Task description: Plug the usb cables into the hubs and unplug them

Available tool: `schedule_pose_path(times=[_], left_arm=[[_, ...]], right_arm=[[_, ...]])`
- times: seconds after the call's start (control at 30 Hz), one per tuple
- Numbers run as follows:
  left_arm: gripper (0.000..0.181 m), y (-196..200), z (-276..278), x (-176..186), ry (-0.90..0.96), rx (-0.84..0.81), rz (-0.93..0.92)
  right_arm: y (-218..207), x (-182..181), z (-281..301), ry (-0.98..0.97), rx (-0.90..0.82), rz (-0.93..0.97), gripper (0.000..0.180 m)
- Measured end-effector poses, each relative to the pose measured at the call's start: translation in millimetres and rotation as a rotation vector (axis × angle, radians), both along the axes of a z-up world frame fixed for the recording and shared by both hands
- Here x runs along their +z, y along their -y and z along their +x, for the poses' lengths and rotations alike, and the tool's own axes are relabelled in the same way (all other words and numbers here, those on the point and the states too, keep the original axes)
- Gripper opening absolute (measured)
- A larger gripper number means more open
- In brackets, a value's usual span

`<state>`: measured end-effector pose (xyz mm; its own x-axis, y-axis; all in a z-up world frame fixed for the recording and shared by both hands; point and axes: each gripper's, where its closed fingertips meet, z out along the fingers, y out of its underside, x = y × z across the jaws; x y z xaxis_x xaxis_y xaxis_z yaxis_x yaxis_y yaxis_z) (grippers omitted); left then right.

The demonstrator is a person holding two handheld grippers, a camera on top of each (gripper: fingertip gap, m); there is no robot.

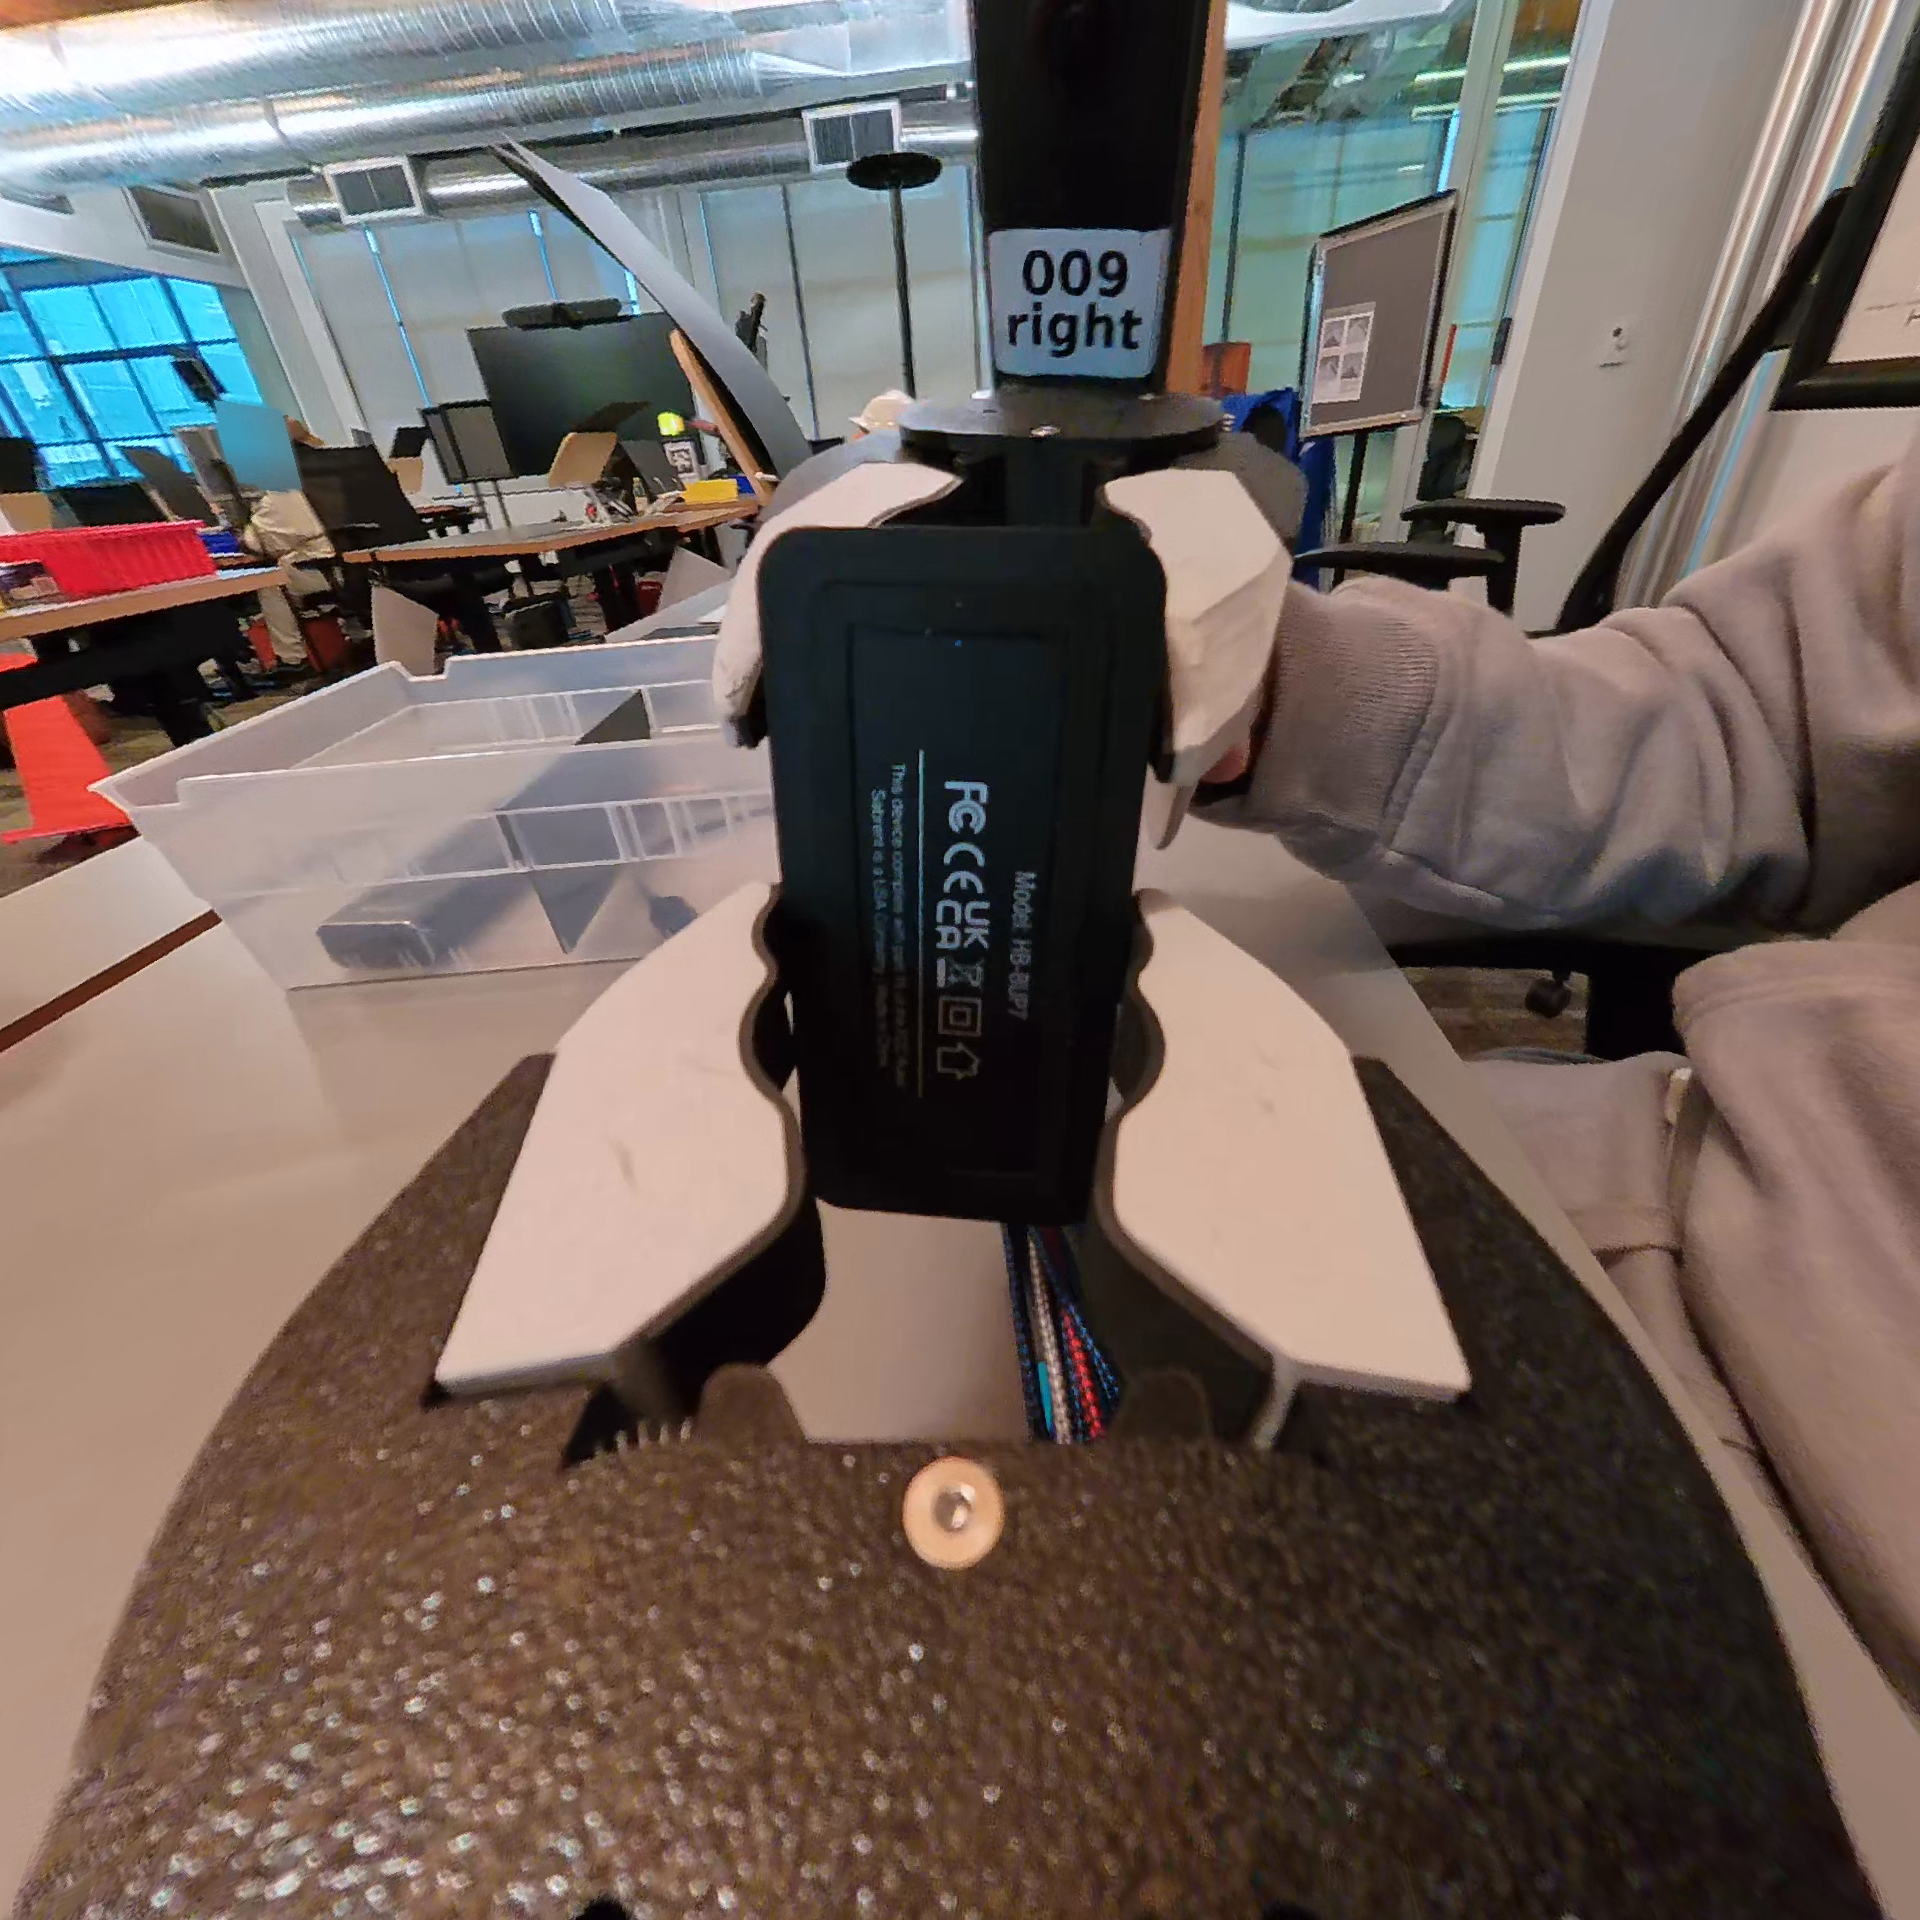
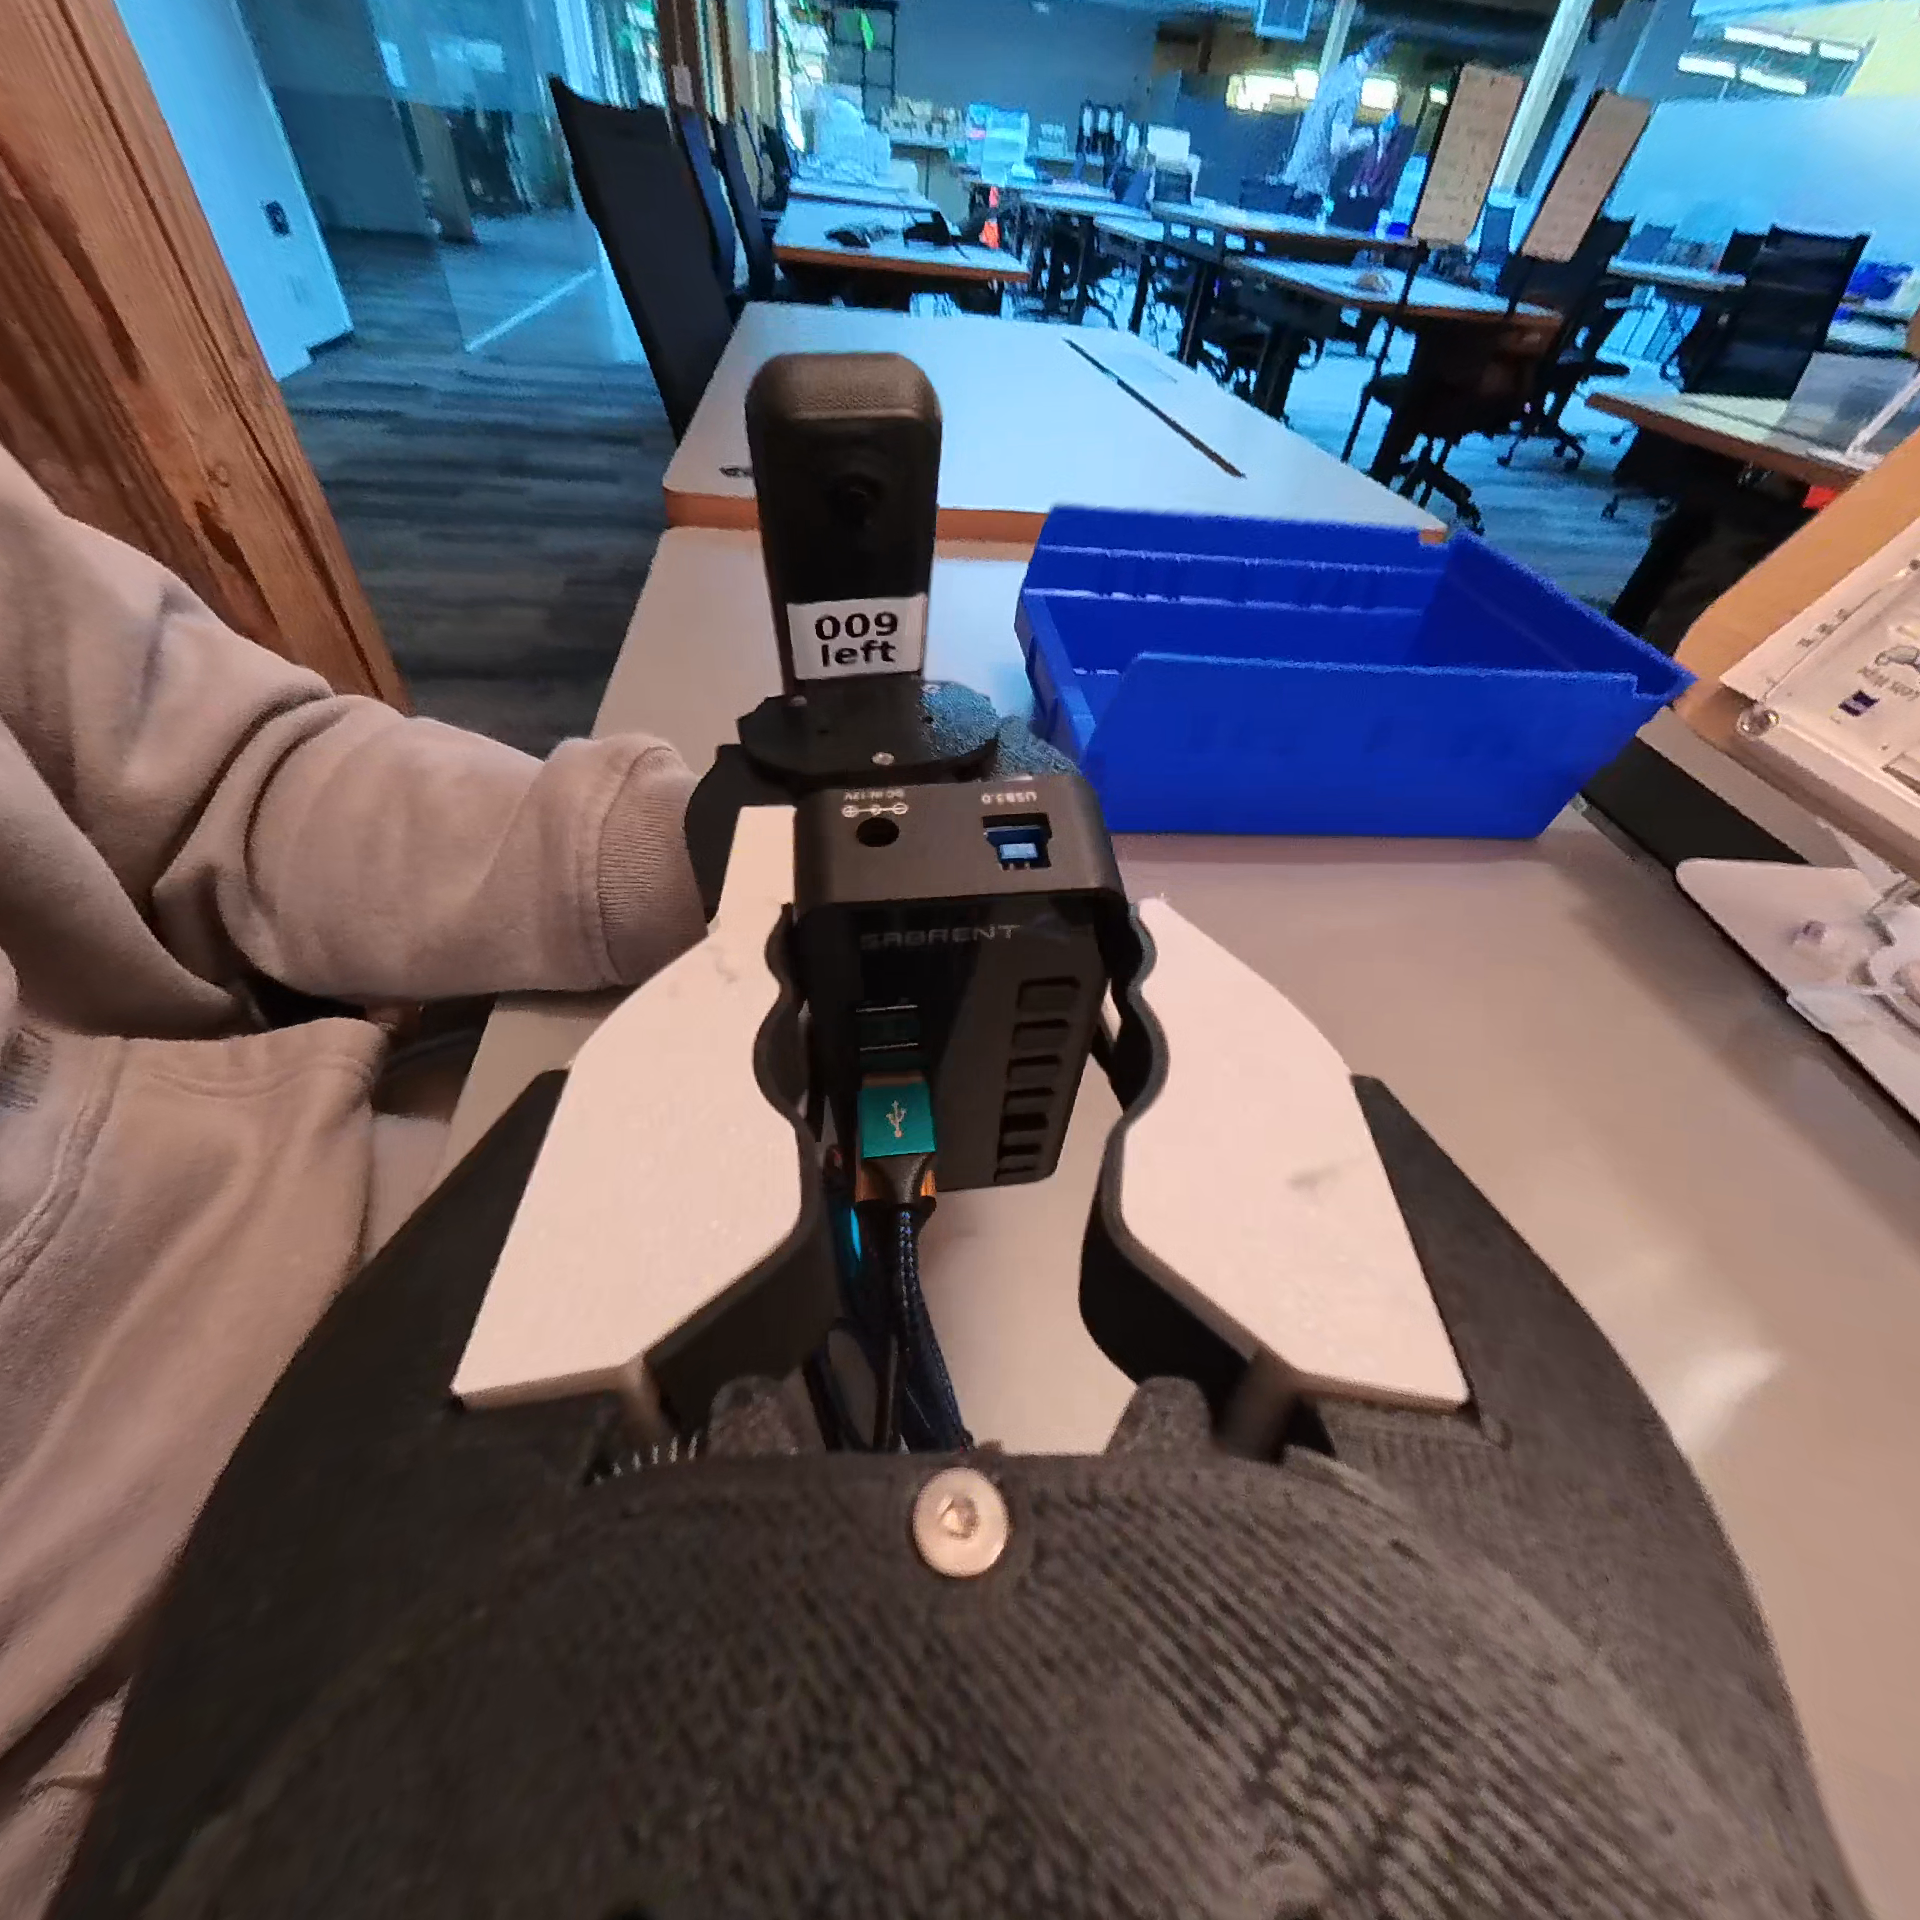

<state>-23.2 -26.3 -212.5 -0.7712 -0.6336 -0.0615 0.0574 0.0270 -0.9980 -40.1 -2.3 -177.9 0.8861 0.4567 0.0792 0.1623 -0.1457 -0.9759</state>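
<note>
A black USB hub point(image 1: 956, 831) is held upright above the table between both grippers. My left gripper point(image 1: 956, 914) is shut on its near end, and the labelled underside faces this camera. My right gripper point(image 1: 956, 743) clamps the far end from the opposite side. In the right wrist view the right gripper point(image 2: 961, 925) is shut on the hub point(image 2: 966, 862), whose port side faces the camera. A teal USB plug point(image 2: 896, 1122) sits in one port. Its braided cable point(image 2: 904, 1278) hangs down with others; the braided cables point(image 1: 1060, 1340) also show below the hub in the left wrist view.
A clear plastic bin point(image 1: 416, 790) with dividers stands on the grey table point(image 1: 208, 1143) behind the hub. A blue bin point(image 2: 1351, 727) stands on the table in the right wrist view, with packets point(image 2: 1849, 675) at the right edge. A person's grey sleeve point(image 1: 1558, 779) reaches in.
</note>
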Motion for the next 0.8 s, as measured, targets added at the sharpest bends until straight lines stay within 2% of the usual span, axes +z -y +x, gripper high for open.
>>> schedule_pose_path(times=[0.03,0.13,0.37,0.8], left_arm=[[0.06,-1,2,-1,-0.006,0.019,0.004],[0.061,-1,7,-11,-0.059,0.051,0.049],[0.061,-4,11,-19,-0.116,0.071,0.076],[0.061,-14,13,-3,-0.065,0.101,-0.031]], right_arm=[[-2,-2,1,0.017,-0.013,-0.021,0.058],[-7,-10,1,0.079,-0.025,-0.067,0.058],[-13,-14,1,0.088,0.013,-0.109,0.057],[-18,1,6,0.021,0.0,-0.045,0.057]])
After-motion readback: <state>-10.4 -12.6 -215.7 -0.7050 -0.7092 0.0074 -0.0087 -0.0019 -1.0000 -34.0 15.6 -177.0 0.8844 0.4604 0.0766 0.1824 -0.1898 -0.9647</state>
